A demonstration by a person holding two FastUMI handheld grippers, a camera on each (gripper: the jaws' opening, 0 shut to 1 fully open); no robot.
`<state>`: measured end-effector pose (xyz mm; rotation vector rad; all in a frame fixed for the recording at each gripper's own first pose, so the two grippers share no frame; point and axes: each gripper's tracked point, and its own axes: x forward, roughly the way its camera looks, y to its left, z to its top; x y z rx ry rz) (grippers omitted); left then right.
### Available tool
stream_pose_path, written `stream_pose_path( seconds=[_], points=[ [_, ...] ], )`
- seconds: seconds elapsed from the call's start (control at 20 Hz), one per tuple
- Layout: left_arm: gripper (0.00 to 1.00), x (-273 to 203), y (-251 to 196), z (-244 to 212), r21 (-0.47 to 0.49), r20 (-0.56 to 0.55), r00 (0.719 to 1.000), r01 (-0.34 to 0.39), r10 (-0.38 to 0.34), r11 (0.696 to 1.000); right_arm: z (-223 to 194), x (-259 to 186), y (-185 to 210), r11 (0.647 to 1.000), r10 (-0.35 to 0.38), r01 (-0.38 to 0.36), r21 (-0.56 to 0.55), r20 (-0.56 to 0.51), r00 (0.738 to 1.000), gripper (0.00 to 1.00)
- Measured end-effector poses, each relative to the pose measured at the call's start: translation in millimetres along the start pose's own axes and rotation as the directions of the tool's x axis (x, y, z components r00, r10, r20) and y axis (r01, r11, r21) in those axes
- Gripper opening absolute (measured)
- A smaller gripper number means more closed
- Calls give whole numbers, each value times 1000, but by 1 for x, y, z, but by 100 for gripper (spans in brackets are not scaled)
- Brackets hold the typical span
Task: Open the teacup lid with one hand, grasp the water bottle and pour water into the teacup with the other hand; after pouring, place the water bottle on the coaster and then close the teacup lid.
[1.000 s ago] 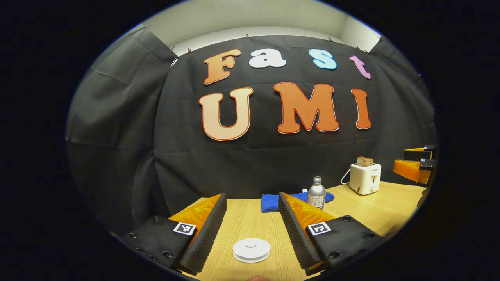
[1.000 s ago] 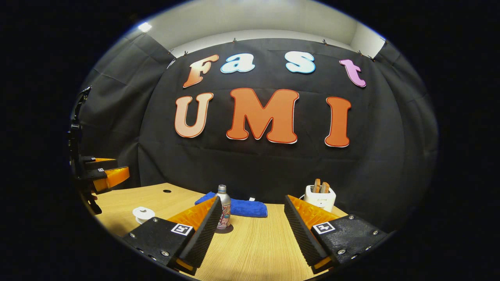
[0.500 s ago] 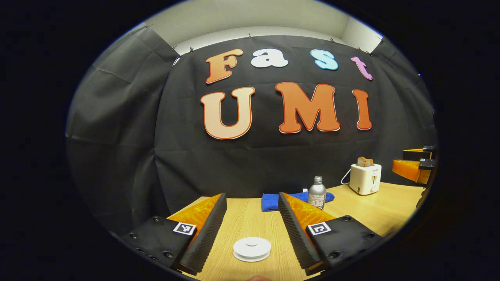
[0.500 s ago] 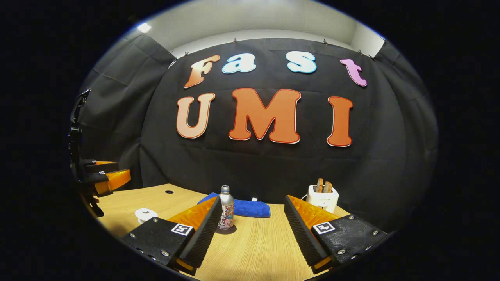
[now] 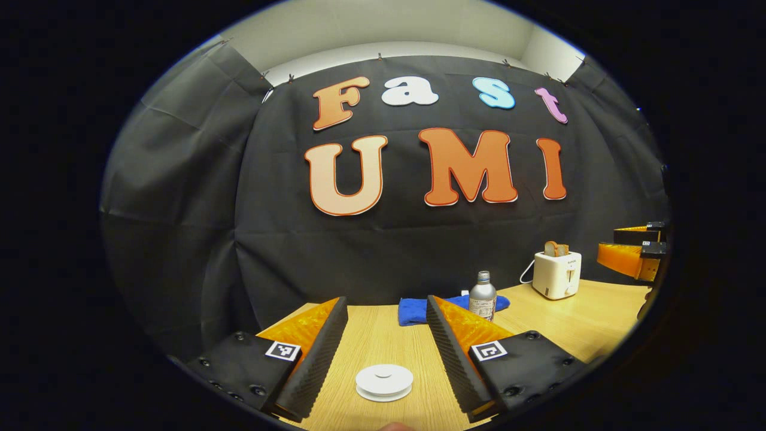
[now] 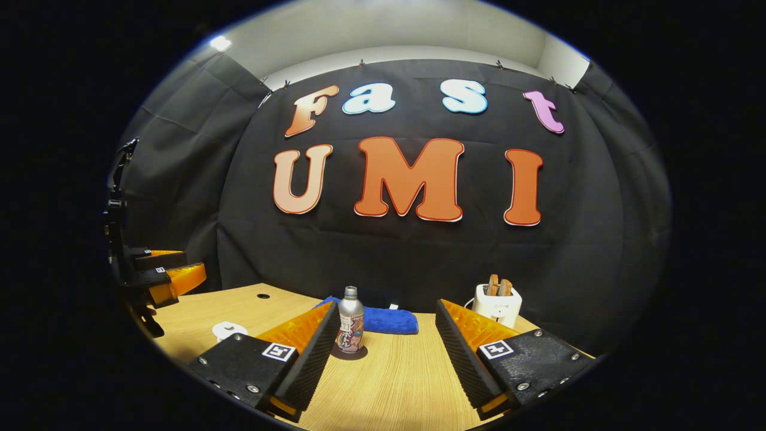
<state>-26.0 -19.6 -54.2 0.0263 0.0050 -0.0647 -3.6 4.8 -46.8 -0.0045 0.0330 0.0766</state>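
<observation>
A white teacup with its lid on [image 5: 383, 382] sits on the wooden table, low between the wide-apart fingers of my left gripper [image 5: 386, 299], which is open and holds nothing. The silver water bottle [image 6: 350, 328] stands upright on a dark round coaster [image 6: 349, 353], just past the left finger of my right gripper [image 6: 388, 304]; that gripper is open too. In the left gripper view the bottle [image 5: 482, 296] stands farther back, and the right gripper [image 5: 631, 244] hangs at the far right edge. In the right gripper view the teacup [image 6: 229, 330] is small at the left, below the left gripper [image 6: 173, 267].
A folded blue towel [image 6: 389, 321] lies behind the bottle against the black cloth wall. A white toaster [image 6: 497, 302] with bread slices stands at the back right. A small round hole [image 6: 263, 296] marks the tabletop at the far left.
In the right gripper view the bottle and toaster have slid a little to the right and look slightly nearer. The left gripper view is almost unchanged. Both grippers stayed open.
</observation>
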Motion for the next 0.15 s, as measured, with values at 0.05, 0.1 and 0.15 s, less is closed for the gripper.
stream_pose_path(
  seconds=[0.05,0.1,0.15],
  points=[
    [92,0,-1,1,-10,1,1000,0,0,1000,2,-1,-1,1000,-1,1,-1,-1,1000,96],
    [92,0,-1,2,-11,2,1000,-1,1,1000,3,-3,-1,1000,-1,1,-1,0,1000,95],
    [92,-1,-1,2,-5,1,1000,-1,1,1000,6,-5,-2,1000,-2,2,-2,3,1000,96]
  ],
)
